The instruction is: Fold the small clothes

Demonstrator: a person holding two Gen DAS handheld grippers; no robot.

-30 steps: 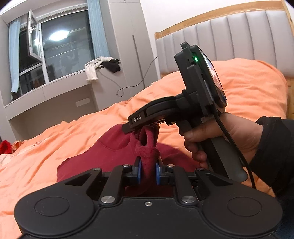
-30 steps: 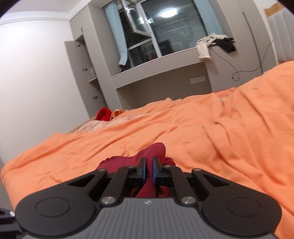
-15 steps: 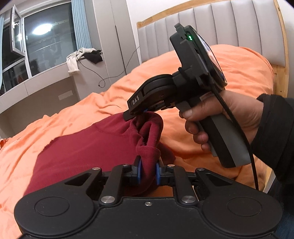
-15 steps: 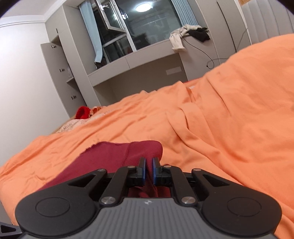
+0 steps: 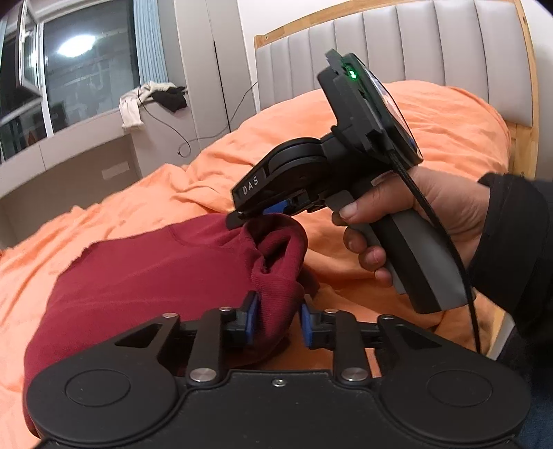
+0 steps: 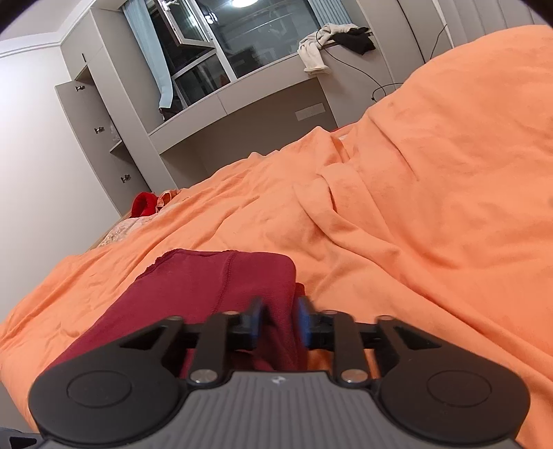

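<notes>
Both tongs have just been opening. The left tongs (image 5: 276, 319) and right tongs (image 6: 278, 323) stand released around the dark red garment (image 5: 155, 276) lying on the orange bedcover (image 6: 414, 207).

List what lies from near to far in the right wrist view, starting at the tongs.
Right tongs, jaws apart with cloth between them → dark red garment lying on the bed → orange bedspread → bright red cloth at the bed's far edge → grey cabinet ledge → white and black clothes on the ledge → window.
</notes>
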